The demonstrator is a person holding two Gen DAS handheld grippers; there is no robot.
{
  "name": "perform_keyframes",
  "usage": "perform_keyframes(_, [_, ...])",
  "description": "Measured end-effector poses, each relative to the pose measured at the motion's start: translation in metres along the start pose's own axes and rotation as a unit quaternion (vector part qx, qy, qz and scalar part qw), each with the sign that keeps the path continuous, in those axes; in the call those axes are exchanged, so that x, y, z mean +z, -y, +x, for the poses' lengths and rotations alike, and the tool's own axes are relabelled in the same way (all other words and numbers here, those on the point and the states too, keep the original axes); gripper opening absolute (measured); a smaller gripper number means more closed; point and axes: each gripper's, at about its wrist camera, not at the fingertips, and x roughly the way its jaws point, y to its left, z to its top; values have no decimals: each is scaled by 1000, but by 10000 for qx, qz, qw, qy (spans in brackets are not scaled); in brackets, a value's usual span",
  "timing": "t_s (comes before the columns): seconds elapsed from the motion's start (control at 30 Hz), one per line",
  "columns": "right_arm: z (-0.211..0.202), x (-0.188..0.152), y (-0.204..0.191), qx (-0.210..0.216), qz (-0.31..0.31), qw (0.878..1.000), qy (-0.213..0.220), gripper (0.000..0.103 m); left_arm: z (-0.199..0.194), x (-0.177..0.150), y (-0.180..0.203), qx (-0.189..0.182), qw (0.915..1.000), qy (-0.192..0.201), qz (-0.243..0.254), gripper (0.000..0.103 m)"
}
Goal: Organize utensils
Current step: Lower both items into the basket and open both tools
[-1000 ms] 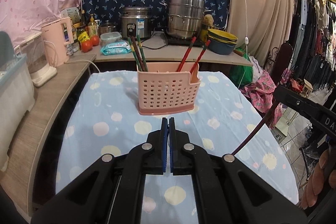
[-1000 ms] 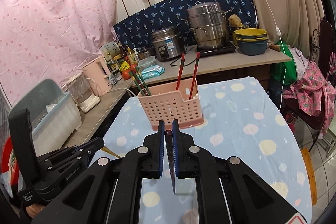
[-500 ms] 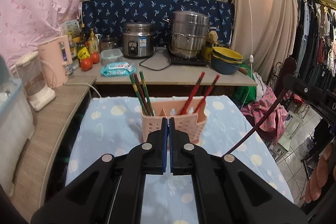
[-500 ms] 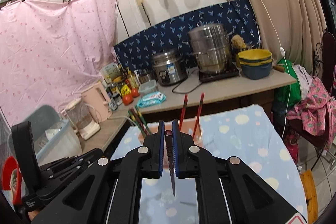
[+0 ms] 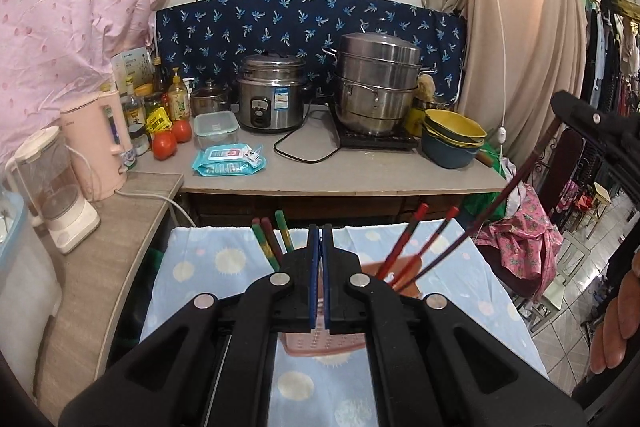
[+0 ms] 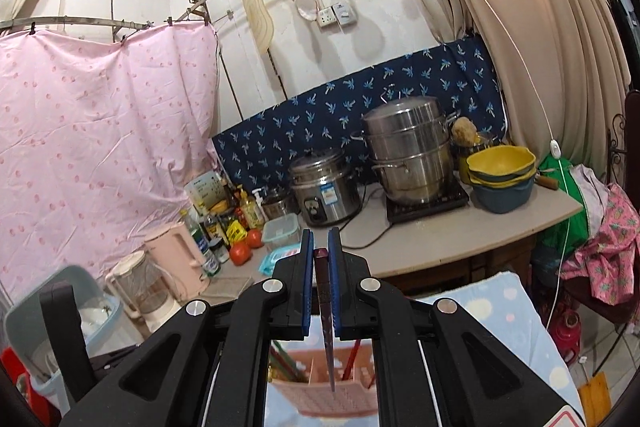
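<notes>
A pink perforated utensil holder point(image 5: 400, 269) stands on the blue dotted tablecloth point(image 5: 208, 275), mostly hidden behind my left gripper point(image 5: 319, 239), which is shut and empty. Green and brown chopsticks point(image 5: 272, 247) stand in its left part, red chopsticks point(image 5: 404, 243) in its right part. My right gripper point(image 6: 321, 247) is shut on a dark chopstick point(image 6: 328, 339), held point down above the holder point(image 6: 320, 399). In the left wrist view that dark chopstick point(image 5: 500, 199) slants down from the right gripper's body toward the holder's right part.
A counter point(image 5: 320, 179) behind the table holds a rice cooker point(image 5: 272, 99), steamer pot point(image 5: 376, 83), stacked bowls point(image 5: 452, 139), wipes pack point(image 5: 228, 163), tomatoes and bottles. A pink kettle point(image 5: 100, 143) and a blender point(image 5: 48, 187) stand on the left shelf. Clothes hang at right.
Both grippers rose and tilted up, so the holder sank low in both views. The dark chopstick moved over the holder, its tip now near the right part.
</notes>
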Motion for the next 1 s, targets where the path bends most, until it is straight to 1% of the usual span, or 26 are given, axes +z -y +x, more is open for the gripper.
perform_keyframes(0.17, [30, -2, 2, -20, 79, 9999, -83, 7, 24, -2, -2, 33, 9999, -147, 19, 1])
perform_keyframes(0.37, [60, -26, 12, -66, 128, 9989, -442, 7, 48, -15, -8, 55, 9992, -386, -50, 1])
perform_keyframes(0.5, [70, -42, 15, -112, 123, 9978, -635, 7, 59, -24, -10, 80, 9986, -518, -79, 1])
perform_keyframes(0.7, [81, -57, 18, -162, 91, 9964, -829, 7, 73, -32, -10, 94, 9977, -666, -115, 1])
perform_keyframes(0.87, [87, -66, 20, -201, 70, 9953, -943, 7, 78, -35, -8, 99, 9974, -701, -91, 1])
perform_keyframes(0.93, [88, -69, 22, -216, 66, 9949, -979, 7, 79, -35, -7, 158, 9975, -687, -78, 2])
perform_keyframes(0.97, [88, -71, 22, -223, 61, 9948, -992, 7, 79, -36, -6, 193, 9975, -673, -75, 4])
perform_keyframes(1.0, [88, -71, 23, -226, 60, 9947, -1000, 8, 78, -36, -6, 224, 9975, -667, -65, 8])
